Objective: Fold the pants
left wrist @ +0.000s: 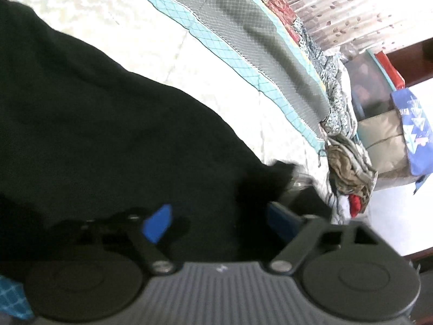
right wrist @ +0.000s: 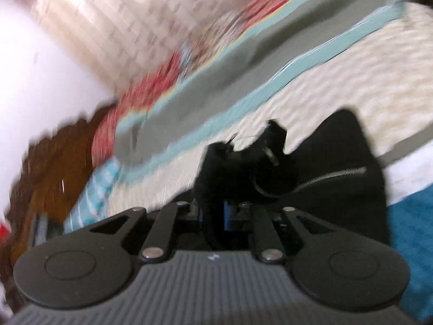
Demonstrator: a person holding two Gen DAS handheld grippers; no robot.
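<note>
Black pants (left wrist: 102, 124) spread over a cream bedspread (left wrist: 151, 35), both grippers at the cloth.

Left gripper (left wrist: 219, 216): blue fingers (left wrist: 158, 226) wide apart, cloth between them, nothing pinched. Right gripper (right wrist: 213, 211): jaws closed on a bunched fold near the zipper (right wrist: 319, 180), though the view is blurred. Clothes pile (left wrist: 349, 168) lies beyond the bed edge.

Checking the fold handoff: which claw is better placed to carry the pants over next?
Right, probably. The right claw is shut on the black pants; the left claw is spread open over them.
</note>
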